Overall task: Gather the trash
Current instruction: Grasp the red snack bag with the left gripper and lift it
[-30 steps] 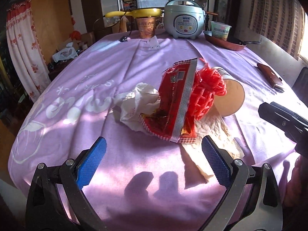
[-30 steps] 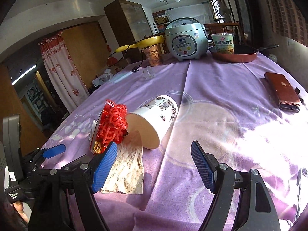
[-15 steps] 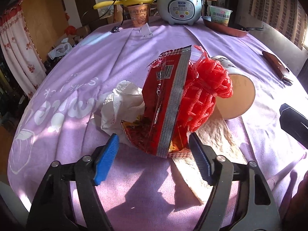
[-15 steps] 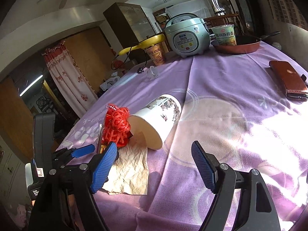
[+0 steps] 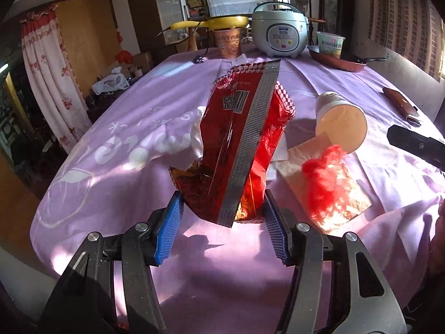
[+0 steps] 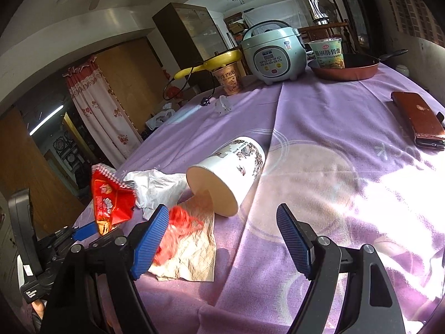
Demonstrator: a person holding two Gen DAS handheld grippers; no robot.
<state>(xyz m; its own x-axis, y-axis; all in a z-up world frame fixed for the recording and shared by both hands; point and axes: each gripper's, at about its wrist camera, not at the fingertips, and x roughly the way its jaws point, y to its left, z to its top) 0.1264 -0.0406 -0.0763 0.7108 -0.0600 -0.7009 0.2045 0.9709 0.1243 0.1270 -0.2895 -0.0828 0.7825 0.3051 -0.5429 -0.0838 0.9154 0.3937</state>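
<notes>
My left gripper (image 5: 221,206) has its jaws closing, and both blue pads press the lower end of a red snack wrapper (image 5: 239,139). In the right wrist view the wrapper (image 6: 111,200) hangs above the purple cloth. A red mesh net (image 5: 325,178), blurred, lies on a crumpled brown napkin (image 6: 192,256). A white paper cup (image 6: 230,178) lies on its side with its mouth toward me. A white tissue (image 6: 158,186) sits to its left. My right gripper (image 6: 222,214) is open just short of the cup and holds nothing.
At the far end of the table (image 6: 319,128) stand a rice cooker (image 6: 274,53), a red pan (image 6: 350,68) with a noodle cup in it, and a second noodle cup (image 6: 229,79) under a yellow pan. A brown wallet (image 6: 417,117) lies at the right.
My left gripper closed in around the red wrapper and lifted it. The red mesh net slid off it and landed on the brown napkin. The right gripper stayed put.
</notes>
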